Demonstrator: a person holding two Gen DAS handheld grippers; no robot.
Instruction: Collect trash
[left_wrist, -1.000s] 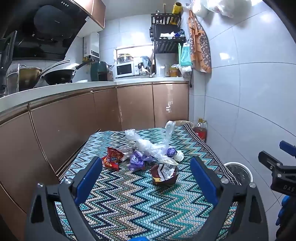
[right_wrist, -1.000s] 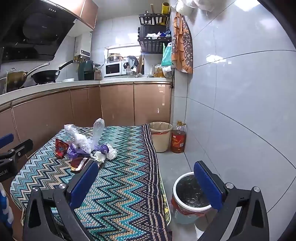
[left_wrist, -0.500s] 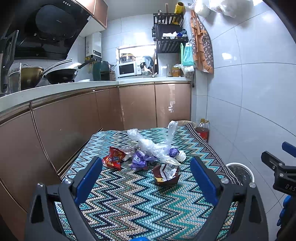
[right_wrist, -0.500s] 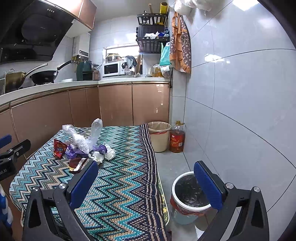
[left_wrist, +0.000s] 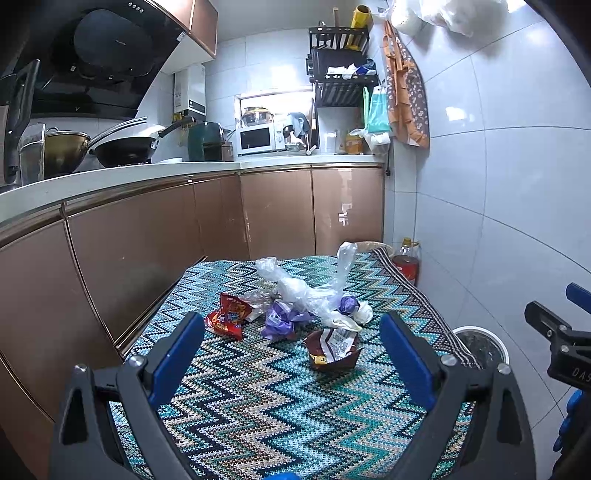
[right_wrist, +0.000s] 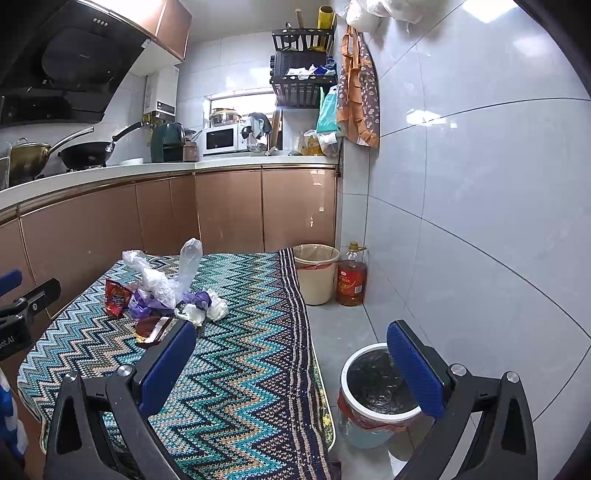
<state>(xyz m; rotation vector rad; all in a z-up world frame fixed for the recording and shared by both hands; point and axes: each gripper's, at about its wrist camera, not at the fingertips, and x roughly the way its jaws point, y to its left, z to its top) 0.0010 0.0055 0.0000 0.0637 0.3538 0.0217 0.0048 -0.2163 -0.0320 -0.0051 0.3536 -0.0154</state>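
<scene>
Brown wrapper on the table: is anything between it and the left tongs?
Nothing visible. The left tongs are open, and only bare zigzag tablecloth lies before the brown wrapper. The other trash sits behind it.

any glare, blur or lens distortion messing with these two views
Left wrist view: sharp on the trash pile, fisheye bends the counter edge, black vignette in the corners, small glare spots on the wall tiles. Right wrist view: same curving of tile lines, bright window blown out, glare patch on the wall, bin clear, no motion blur.
</scene>
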